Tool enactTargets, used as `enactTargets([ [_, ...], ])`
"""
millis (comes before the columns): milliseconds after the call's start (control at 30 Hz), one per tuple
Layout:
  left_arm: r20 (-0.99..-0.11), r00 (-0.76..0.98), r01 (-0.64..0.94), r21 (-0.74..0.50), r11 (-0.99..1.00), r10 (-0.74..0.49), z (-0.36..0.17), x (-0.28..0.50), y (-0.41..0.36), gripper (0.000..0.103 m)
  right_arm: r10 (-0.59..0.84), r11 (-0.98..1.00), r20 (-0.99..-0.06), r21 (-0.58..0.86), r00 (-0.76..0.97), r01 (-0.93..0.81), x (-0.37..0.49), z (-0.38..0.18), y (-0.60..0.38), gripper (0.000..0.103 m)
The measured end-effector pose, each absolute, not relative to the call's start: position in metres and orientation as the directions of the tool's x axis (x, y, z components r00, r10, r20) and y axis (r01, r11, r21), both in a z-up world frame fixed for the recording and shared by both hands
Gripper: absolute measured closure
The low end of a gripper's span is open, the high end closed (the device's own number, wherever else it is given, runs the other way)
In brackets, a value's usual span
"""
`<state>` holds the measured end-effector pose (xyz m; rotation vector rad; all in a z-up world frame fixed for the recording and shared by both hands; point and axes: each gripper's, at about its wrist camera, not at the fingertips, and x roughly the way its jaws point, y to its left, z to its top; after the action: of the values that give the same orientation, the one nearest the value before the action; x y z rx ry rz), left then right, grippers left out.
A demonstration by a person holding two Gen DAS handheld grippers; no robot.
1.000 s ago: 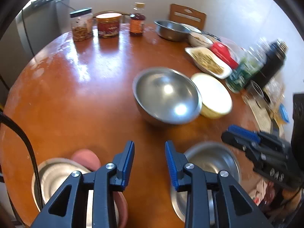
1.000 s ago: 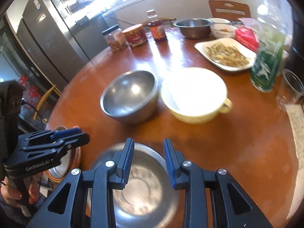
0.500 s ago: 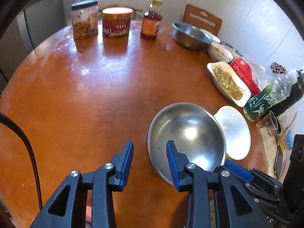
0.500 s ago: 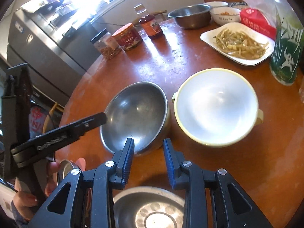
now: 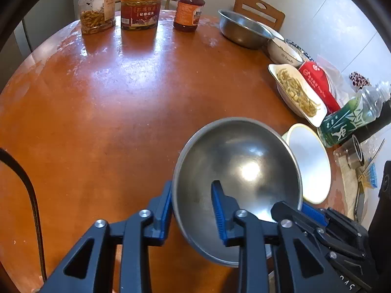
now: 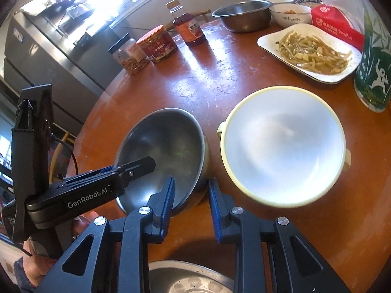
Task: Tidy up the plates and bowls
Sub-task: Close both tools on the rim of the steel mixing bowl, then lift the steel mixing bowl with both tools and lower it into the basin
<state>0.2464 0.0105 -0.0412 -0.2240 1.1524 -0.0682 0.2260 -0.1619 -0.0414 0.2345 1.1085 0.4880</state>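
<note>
Steel bowl (image 6: 161, 151) sits left of handled bowl (image 6: 281, 156) on table (image 6: 220, 73).

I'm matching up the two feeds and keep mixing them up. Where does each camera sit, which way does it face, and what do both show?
Left wrist: on the left tongs, looking steeply down along them at the steel bowl; its fingers straddle the bowl's rim, closing; the right tongs show at lower right.
Right wrist: on the right tongs, looking down at the same bowl's near rim between its closing fingers, cream bowl beside; the left tongs and a hand show.
Shared: both bowls, round table, food plate, jars.
</note>
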Motion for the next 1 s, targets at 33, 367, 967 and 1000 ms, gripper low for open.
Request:
enactTargets([
  [33, -0.899, 0.406, -0.059, -0.204, 0.977, -0.163, -0.041, 0.246, 0.01, 0.073, 0.485, 0.872, -0.798, 0.413, 0.357, -0.262, 0.225, -0.041, -0.161, 0.076],
  [367, -0.891, 0.422, -0.062, -0.213, 0.975, -0.168, -0.027, 0.229, 0.011, 0.073, 0.486, 0.87, -0.793, 0.398, 0.367, -0.291, 0.22, -0.031, -0.16, 0.076],
  [967, -0.848, 0.508, -0.002, -0.174, 0.985, -0.149, 0.021, 0.18, -0.009, 0.073, 0.499, 0.86, -0.762, 0.379, 0.413, -0.341, 0.185, 0.004, -0.171, 0.076],
  [1000, -0.846, 0.511, 0.003, -0.175, 0.985, -0.152, 0.023, 0.177, -0.01, 0.073, 0.498, 0.861, -0.761, 0.376, 0.415, -0.343, 0.182, 0.005, -0.173, 0.076],
])
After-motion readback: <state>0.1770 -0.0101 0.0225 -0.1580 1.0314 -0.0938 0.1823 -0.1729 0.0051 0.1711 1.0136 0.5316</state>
